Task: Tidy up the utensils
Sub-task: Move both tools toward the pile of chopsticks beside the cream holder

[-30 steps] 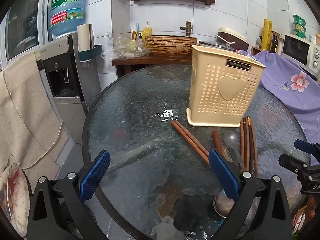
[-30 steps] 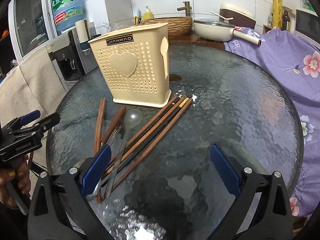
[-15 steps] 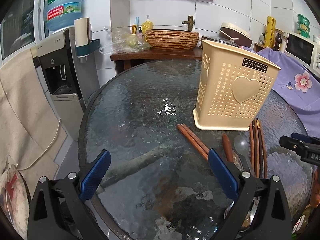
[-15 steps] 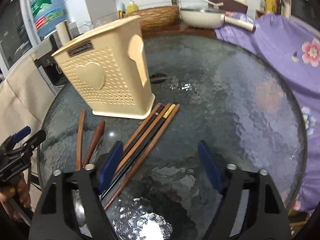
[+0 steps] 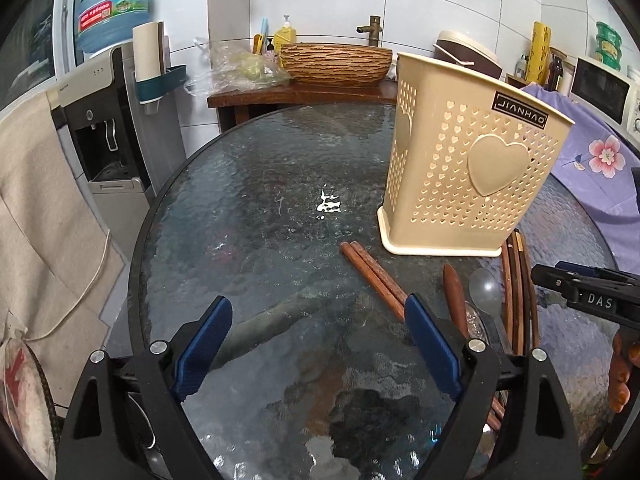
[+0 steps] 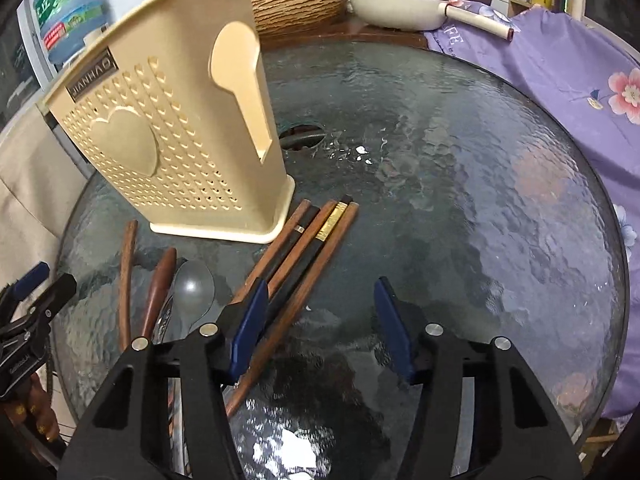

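White wall tiles (image 5: 328, 4) back the room. Below them a wooden counter (image 5: 296, 96) carries a woven basin (image 5: 336, 62) under a brass tap (image 5: 374, 30). Left of the basin stands a water dispenser (image 5: 104, 128) topped by a blue bottle (image 5: 112, 0). Right of the basin a microwave (image 5: 604, 94) sits above purple floral cloth (image 6: 560, 60). The round bench (image 5: 260, 200) has textured dark glass.

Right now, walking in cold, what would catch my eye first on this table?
Probably the cream utensil holder with a raised heart, standing on the round glass table. Before it lies a fan of wooden chopsticks beside a metal spoon. The right gripper, jaws closing with nothing yet between them, hovers over the chopsticks.
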{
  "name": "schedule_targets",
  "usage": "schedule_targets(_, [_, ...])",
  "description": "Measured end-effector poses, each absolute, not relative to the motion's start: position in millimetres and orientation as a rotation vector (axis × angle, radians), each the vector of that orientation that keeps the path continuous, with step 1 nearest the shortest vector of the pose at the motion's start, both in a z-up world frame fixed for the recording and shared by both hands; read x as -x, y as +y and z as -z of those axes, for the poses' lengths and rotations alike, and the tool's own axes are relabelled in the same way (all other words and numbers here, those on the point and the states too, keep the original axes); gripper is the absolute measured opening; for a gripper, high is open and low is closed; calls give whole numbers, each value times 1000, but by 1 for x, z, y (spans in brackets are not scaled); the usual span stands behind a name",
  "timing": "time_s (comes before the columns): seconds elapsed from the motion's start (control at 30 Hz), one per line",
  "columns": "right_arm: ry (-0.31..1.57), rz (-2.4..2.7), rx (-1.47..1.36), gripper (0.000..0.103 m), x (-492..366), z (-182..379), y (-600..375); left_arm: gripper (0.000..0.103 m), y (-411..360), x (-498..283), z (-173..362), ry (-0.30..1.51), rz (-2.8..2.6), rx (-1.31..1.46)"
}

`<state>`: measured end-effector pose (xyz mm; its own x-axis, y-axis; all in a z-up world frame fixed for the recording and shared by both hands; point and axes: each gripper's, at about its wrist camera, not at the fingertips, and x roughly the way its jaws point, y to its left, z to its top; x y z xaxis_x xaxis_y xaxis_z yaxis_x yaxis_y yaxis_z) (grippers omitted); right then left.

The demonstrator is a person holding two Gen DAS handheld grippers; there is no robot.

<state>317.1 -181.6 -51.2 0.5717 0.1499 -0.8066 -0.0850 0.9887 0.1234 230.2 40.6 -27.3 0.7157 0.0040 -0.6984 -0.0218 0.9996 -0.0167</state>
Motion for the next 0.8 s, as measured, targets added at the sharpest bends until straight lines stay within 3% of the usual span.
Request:
schedule_targets(0.53, [968, -93, 6, 53, -316, 61, -206, 85, 18, -259, 44, 799, -55, -117])
schedule_targets(0.67, [972, -105, 5, 53, -320, 60, -208, 76, 16, -260, 51, 823, -55, -130])
schedule_targets(0.8, [970, -112, 19, 53, -318, 60, -204, 74, 20, -260, 56, 832, -71, -153])
